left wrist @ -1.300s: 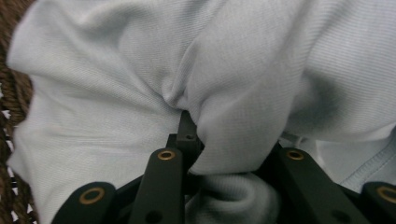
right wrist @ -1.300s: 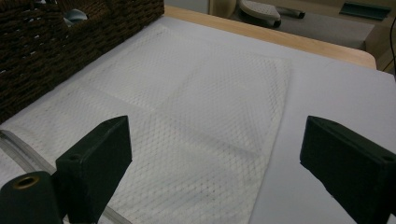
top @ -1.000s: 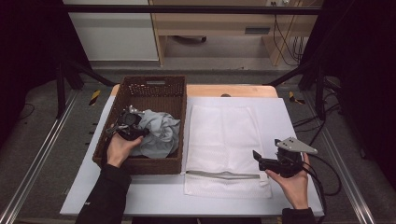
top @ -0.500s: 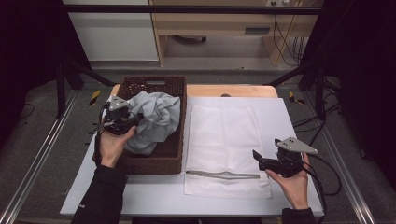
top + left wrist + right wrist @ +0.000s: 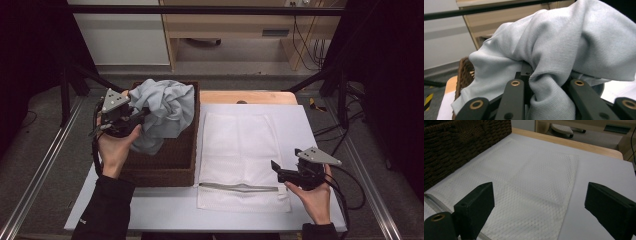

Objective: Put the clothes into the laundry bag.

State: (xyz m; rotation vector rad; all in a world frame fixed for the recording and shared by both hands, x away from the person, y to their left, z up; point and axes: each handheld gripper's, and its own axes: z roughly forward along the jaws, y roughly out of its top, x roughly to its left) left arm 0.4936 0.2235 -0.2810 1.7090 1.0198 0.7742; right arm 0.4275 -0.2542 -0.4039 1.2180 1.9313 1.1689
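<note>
My left gripper (image 5: 135, 116) is shut on a crumpled light grey garment (image 5: 167, 112), which hangs bunched above the dark wicker basket (image 5: 165, 165). In the left gripper view the grey cloth (image 5: 554, 57) is pinched between the black jaws and drapes over them. A white mesh laundry bag (image 5: 240, 155) lies flat on the table, its zipper edge (image 5: 237, 187) toward me. My right gripper (image 5: 276, 169) rests at the bag's near right corner, jaws open, nothing between them. The right gripper view looks across the mesh bag (image 5: 529, 185) with the basket wall (image 5: 461, 142) at left.
The white tabletop (image 5: 320, 135) sits over a wooden board (image 5: 245, 96). Black frame legs stand at both sides. A cabinet and cables lie on the floor beyond the table. A cable trails from the right gripper toward the table's right edge.
My left gripper has lifted the grey garment up out of the basket, and the cloth now hangs above the rim. The right gripper has stayed where it was.
</note>
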